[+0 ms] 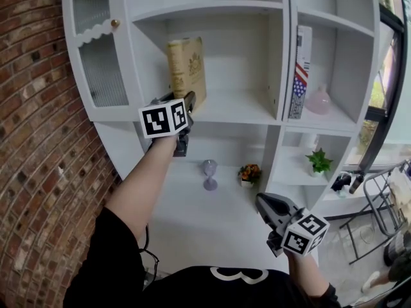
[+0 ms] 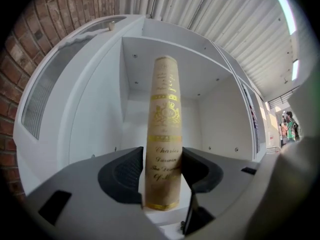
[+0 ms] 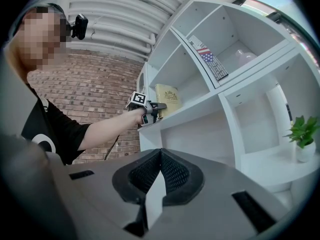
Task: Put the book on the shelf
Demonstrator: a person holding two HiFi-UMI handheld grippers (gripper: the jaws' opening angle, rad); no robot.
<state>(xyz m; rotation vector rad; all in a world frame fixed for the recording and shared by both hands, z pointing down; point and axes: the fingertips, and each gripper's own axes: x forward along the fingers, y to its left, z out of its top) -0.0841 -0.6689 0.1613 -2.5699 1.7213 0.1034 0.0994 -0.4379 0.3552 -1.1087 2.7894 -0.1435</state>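
Note:
A tan book (image 1: 187,69) with gold lettering stands upright on the white shelf (image 1: 237,115), in the cabinet's middle compartment. My left gripper (image 1: 185,105) reaches level to the book's spine (image 2: 164,134). Its dark pads (image 2: 131,174) lie against both sides of the lower spine, and the book's foot rests on the shelf board. In the right gripper view the book (image 3: 167,95) and the left gripper (image 3: 150,109) show at the shelf's front edge. My right gripper (image 1: 262,201) hangs low at the right, its jaws (image 3: 160,154) closed together with nothing in them.
A flag-patterned book (image 1: 298,76) and a pink vase (image 1: 318,100) occupy the compartment to the right. Below stand a wine glass (image 1: 209,172), a small flower pot (image 1: 249,173) and a green plant (image 1: 319,162). A brick wall (image 1: 32,140) lies left, a glass-front door (image 1: 96,56) beside the book.

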